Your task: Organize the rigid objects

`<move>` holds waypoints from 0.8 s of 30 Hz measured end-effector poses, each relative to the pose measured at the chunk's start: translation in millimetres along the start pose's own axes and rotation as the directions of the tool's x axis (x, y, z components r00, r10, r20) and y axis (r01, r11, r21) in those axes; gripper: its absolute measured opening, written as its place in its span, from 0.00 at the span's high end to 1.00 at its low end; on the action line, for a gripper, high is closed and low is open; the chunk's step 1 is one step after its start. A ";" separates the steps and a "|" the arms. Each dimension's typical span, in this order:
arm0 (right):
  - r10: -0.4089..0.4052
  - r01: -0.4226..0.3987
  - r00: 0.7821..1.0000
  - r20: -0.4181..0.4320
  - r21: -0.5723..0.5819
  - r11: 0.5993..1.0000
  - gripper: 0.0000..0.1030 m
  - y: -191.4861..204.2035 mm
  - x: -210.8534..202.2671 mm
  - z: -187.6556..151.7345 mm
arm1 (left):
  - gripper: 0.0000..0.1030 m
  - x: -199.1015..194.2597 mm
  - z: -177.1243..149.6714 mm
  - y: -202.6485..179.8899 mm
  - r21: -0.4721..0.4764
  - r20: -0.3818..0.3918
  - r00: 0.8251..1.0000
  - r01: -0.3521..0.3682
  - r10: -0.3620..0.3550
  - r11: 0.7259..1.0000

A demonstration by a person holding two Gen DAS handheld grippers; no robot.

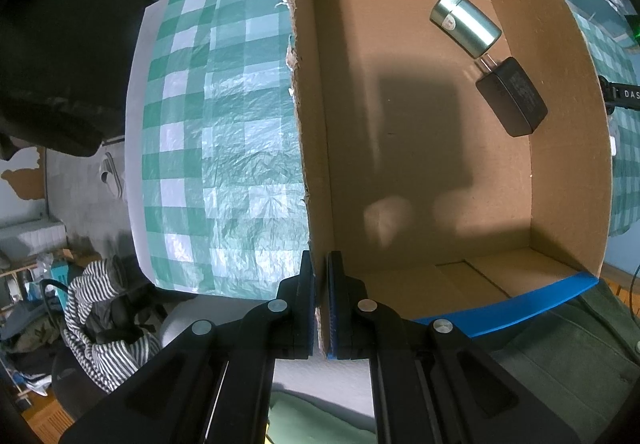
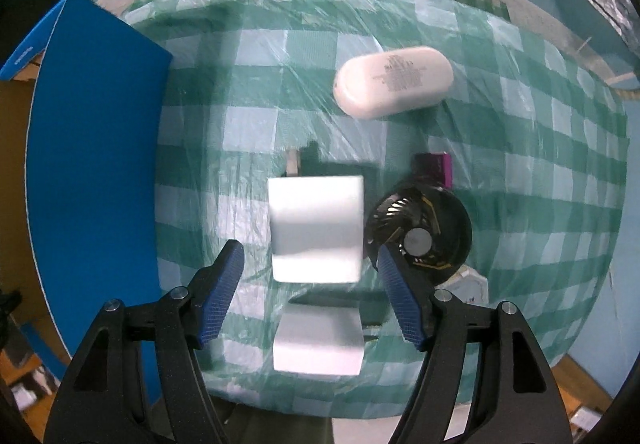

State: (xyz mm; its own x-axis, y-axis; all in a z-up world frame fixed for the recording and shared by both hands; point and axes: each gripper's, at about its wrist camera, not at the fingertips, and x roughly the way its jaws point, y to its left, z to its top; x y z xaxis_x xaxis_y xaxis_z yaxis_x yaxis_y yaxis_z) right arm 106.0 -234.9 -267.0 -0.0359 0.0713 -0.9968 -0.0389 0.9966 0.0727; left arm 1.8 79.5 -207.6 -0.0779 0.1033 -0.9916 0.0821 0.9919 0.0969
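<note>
My left gripper is shut on the left wall of the cardboard box. Inside the box lie a silver metal canister and a black power adapter, both at the far right. My right gripper is open above the checkered table, its fingers on either side of a white charger cube with prongs at its far end. A second white charger cube lies closer to me. A white oval case lies farther away. A black cooling fan sits just right of the cube.
The box's blue outer side stands at the left in the right wrist view. A small purple object lies behind the fan. A white packet peeks out under the fan. The green checkered tablecloth covers the table. A chair with striped cloth stands below the table edge.
</note>
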 end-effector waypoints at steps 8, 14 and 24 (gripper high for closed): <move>-0.019 0.020 0.999 0.026 -0.035 0.999 0.31 4.6 1.5 14.4 | 0.95 -0.1 -0.1 -0.8 -0.003 0.000 1.000 -0.001 0.001 1.000; -0.066 0.072 0.996 0.068 -0.093 0.993 0.31 8.7 4.2 27.2 | 0.95 -0.1 -0.2 -0.9 -0.003 0.000 1.000 -0.002 0.002 1.000; -0.057 0.058 0.998 0.014 -0.072 0.996 0.31 -1.0 -2.1 20.2 | 0.95 0.6 -1.7 0.7 -0.015 0.000 1.000 0.007 -0.007 1.000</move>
State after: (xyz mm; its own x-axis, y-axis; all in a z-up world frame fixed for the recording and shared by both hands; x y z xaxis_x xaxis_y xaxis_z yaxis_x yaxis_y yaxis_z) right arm 126.4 -235.2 -265.7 -0.0193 0.0148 -0.9997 -0.1127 0.9935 0.0169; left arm 0.1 80.4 -207.9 -0.0782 0.0964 -0.9923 0.0666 0.9936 0.0913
